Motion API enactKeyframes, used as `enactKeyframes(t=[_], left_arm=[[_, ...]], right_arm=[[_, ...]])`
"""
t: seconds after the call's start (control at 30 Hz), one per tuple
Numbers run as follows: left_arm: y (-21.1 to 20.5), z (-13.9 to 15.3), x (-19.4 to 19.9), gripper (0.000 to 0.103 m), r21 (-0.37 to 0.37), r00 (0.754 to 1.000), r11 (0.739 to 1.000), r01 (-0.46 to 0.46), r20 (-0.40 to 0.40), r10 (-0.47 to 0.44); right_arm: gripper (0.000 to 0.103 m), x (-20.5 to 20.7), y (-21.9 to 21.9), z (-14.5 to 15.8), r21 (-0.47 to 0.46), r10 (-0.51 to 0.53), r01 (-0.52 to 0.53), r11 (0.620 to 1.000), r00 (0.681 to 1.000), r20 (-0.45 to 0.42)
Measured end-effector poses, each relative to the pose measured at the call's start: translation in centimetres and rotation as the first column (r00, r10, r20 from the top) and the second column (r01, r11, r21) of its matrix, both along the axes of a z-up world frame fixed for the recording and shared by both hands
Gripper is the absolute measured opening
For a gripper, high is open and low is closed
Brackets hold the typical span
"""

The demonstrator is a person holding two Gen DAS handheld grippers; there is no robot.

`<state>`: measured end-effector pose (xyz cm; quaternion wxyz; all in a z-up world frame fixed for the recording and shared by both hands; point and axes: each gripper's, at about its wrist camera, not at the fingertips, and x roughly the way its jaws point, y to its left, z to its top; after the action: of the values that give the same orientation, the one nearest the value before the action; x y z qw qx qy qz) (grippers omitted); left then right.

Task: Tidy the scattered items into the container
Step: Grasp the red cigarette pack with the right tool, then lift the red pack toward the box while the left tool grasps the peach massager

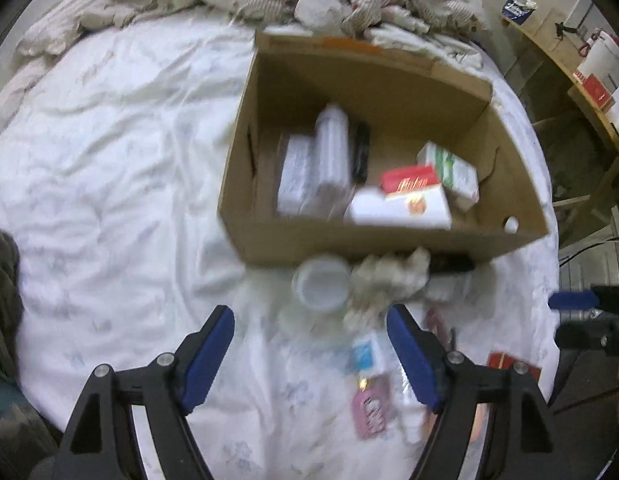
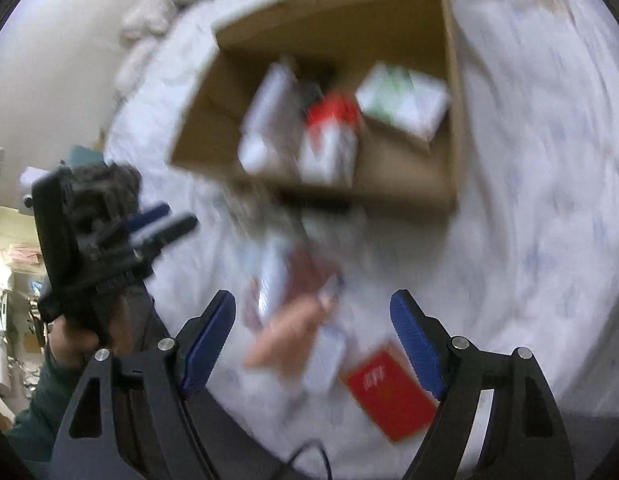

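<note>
Brown cardboard box (image 1: 373, 236) (open-topped) holds several blurred cartons.

The box (image 1: 389, 236) sat on the bed (image 1: 109, 168). Cartons (image 1: 405, 200) lay inside it. At its 6 o'clock wall lay a cup (image 1: 321, 282) and cloth (image 1: 389, 276).

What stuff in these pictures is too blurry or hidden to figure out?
- Right wrist view: the pale pink smeared shape on the white bedsheet is blurred by motion; unclear what it is.
- Left wrist view: lettering on the red-and-white carton in the brown cardboard box is blurred, unreadable.
- Left wrist view: a dark object against the box's near wall is half hidden by crumpled beige cloth.
</note>
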<state>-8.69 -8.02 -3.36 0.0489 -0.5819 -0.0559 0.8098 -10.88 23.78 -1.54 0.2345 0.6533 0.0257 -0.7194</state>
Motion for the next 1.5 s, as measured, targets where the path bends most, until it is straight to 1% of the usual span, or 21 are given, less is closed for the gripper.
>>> enactKeyframes(t=[0.07,0.13,0.2,0.23,0.3,0.4,0.5,0.53,0.6,0.67,0.73,0.77,0.8,0.83,0.87,0.93,1.13,1.23,1.3,1.4,1.5], left_arm=[[-0.6,-1.8,1.2,0.079,0.048,1.000,0.999,0.003,0.021,-0.004],[-1.2,-3.8,2.2,0.079,0.078,0.999,0.997,-0.018,0.029,0.016],[-1.5,-5.6,2.6,0.079,0.060,0.995,0.997,-0.051,0.084,0.046],[-1.4,-5.8,2.5,0.079,0.048,0.994,0.997,-0.053,0.101,0.048],[-0.9,-5.1,2.4,0.079,0.056,0.998,0.998,-0.016,0.063,0.013],[-0.3,-4.5,2.4,0.079,0.048,0.999,0.999,0.011,0.039,-0.013],[-0.1,-5.1,2.6,0.079,0.051,0.998,0.998,0.022,0.066,-0.025],[0.0,-5.3,2.7,0.079,0.044,0.997,0.999,0.022,0.069,-0.025],[0.2,-5.2,2.8,0.079,0.048,0.997,0.998,0.033,0.068,-0.036],[0.4,-4.6,2.9,0.079,0.110,0.996,0.992,0.058,0.058,-0.065],[0.9,-3.8,3.3,0.079,0.121,0.996,0.989,0.081,0.031,-0.085],[1.3,-3.2,3.6,0.079,0.093,0.995,0.991,0.094,0.007,-0.095],[1.7,-2.7,4.0,0.079,0.082,0.994,0.990,0.113,-0.009,-0.113],[2.2,-2.2,4.4,0.079,0.098,0.988,0.984,0.151,-0.023,-0.150],[2.8,-1.9,4.8,0.079,0.125,0.982,0.974,0.188,-0.025,-0.186],[4.4,-1.4,5.8,0.079,0.162,0.966,0.952,0.259,-0.022,-0.259],[8.9,-0.3,7.9,0.070,0.159,0.922,0.910,0.384,-0.021,-0.386],[10.6,-1.3,8.0,0.053,0.127,0.917,0.911,0.393,0.009,-0.398],[11.2,-1.9,7.8,0.039,0.140,0.922,0.915,0.378,0.034,-0.386],[11.9,-2.0,7.4,0.037,0.124,0.922,0.918,0.376,0.049,-0.384],[12.8,-2.4,6.1,0.037,0.103,0.918,0.921,0.377,0.093,-0.386]], right_arm=[[0.083,0.8,1.3,-1.6,0.009,-0.035,0.034,0.999,0.996,0.085],[0.083,1.9,2.1,-2.5,0.066,-0.049,0.042,0.997,0.993,0.104],[0.085,2.9,2.3,-3.2,0.122,-0.048,0.034,0.992,0.992,0.115],[0.085,3.5,2.2,-3.7,0.165,-0.042,0.023,0.986,0.993,0.113],[0.085,4.4,1.8,-4.7,0.245,-0.016,-0.009,0.970,0.995,0.100],[0.085,5.9,-0.2,-6.1,0.388,0.131,-0.154,0.909,0.988,0.085],[0.085,7.3,-2.1,-6.8,0.471,0.284,-0.296,0.831,0.954,0.098],[0.085,7.8,-2.7,-7.4,0.518,0.346,-0.351,0.780,0.932,0.111],[0.085,8.0,-3.1,-8.2,0.581,0.402,-0.386,0.717,0.909,0.109],[0.085,7.9,-3.3,-9.1,0.604,0.422,-0.406,0.686,0.898,0.125],[0.084,7.6,-3.5,-10.1,0.597,0.427,-0.431,0.677,0.890,0.159],[0.081,7.4,-3.6,-10.4,0.595,0.433,-0.441,0.672,0.886,0.167],[0.070,7.3,-3.8,-10.5,0.595,0.447,-0.447,0.668,0.880,0.159],[0.068,7.1,-4.0,-10.5,0.601,0.463,-0.449,0.661,0.874,0.144],[0.066,6.7,-4.0,-10.4,0.600,0.465,-0.446,0.664,0.875,0.136],[0.063,5.9,-3.9,-9.7,0.574,0.445,-0.423,0.701,0.888,0.112],[0.061,3.5,-3.2,-6.1,0.495,0.380,-0.326,0.805,0.925,-0.008],[0.061,2.3,-2.5,-3.9,0.414,0.314,-0.256,0.873,0.946,-0.076],[0.061,1.7,-2.1,-2.6,0.364,0.275,-0.218,0.906,0.955,-0.112],[0.061,0.9,-1.4,-1.2,0.295,0.234,-0.185,0.937,0.963,-0.138],[0.061,0.6,-1.0,-0.4,0.256,0.221,-0.180,0.950,0.965,-0.140]])
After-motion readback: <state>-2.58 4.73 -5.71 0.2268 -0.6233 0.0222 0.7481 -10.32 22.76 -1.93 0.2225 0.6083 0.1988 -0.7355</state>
